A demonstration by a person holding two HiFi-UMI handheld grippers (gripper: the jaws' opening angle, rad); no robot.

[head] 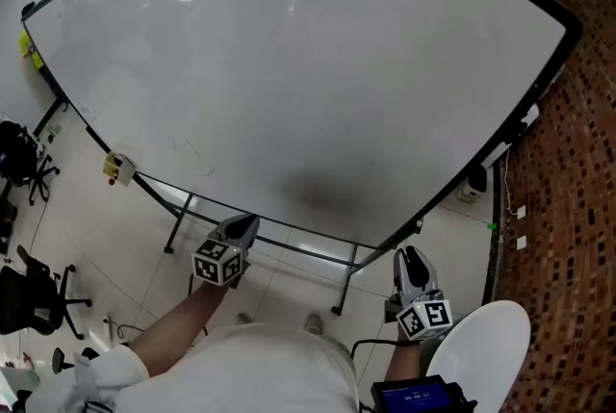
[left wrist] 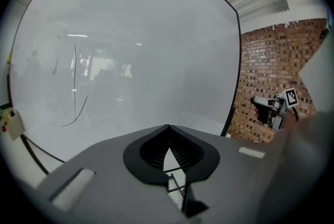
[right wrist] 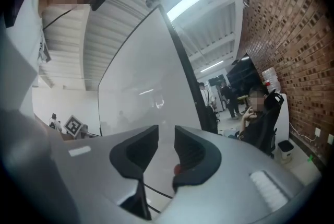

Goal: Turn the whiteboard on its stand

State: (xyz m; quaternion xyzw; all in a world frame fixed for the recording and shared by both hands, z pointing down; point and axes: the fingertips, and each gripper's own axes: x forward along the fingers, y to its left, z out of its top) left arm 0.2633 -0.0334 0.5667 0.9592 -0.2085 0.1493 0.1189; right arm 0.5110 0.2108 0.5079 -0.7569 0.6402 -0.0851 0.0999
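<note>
A large whiteboard (head: 289,64) in a black frame fills most of the head view, on a stand whose metal legs (head: 342,281) show under its lower edge. My left gripper (head: 241,226) is just below that lower edge, left of centre. In the left gripper view its jaws (left wrist: 167,127) are shut with nothing between them, facing the board (left wrist: 130,50). My right gripper (head: 411,254) sits just under the board's lower right corner. Its jaws (right wrist: 166,131) stand a narrow gap apart, with the board's face (right wrist: 146,77) showing beyond and nothing pinched.
A brick wall (head: 568,209) runs close along the right. Black office chairs (head: 29,296) stand on the floor at the left. A small yellow and red box (head: 117,168) hangs at the board's left lower edge. A seated person (right wrist: 258,118) is beyond the board.
</note>
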